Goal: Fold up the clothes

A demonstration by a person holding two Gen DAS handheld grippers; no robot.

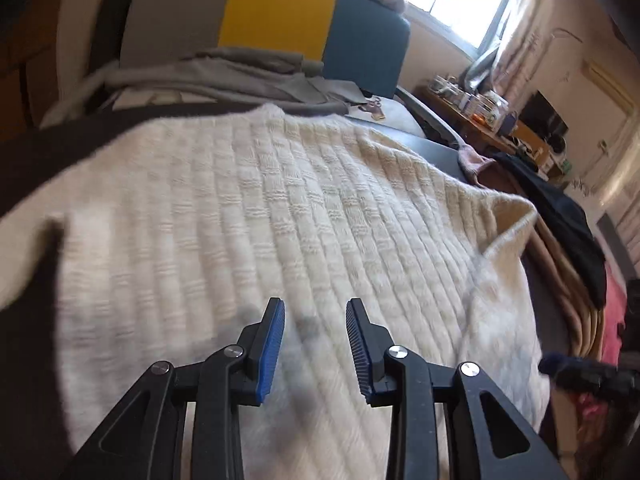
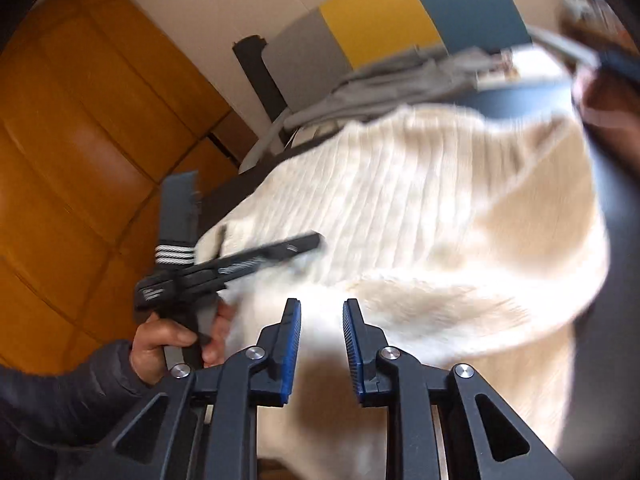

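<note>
A cream ribbed knit sweater (image 1: 280, 216) lies spread on a dark surface; it also fills the right wrist view (image 2: 400, 200), with a folded-over part at the near side (image 2: 460, 300). My left gripper (image 1: 315, 308) is open and empty, just above the sweater's near part. It also shows in the right wrist view (image 2: 316, 240), held by a hand over the sweater's left edge. My right gripper (image 2: 321, 308) is open and empty above the sweater's near edge. A dark blurred bit of it shows at the right in the left wrist view (image 1: 580, 372).
Grey clothes (image 1: 224, 76) lie behind the sweater against a grey, yellow and blue headboard (image 1: 276, 16). A pile of dark, brown and pink clothes (image 1: 568, 232) lies to the right. A cluttered desk (image 1: 492, 116) stands by the window. An orange wooden wardrobe (image 2: 80, 140) is at the left.
</note>
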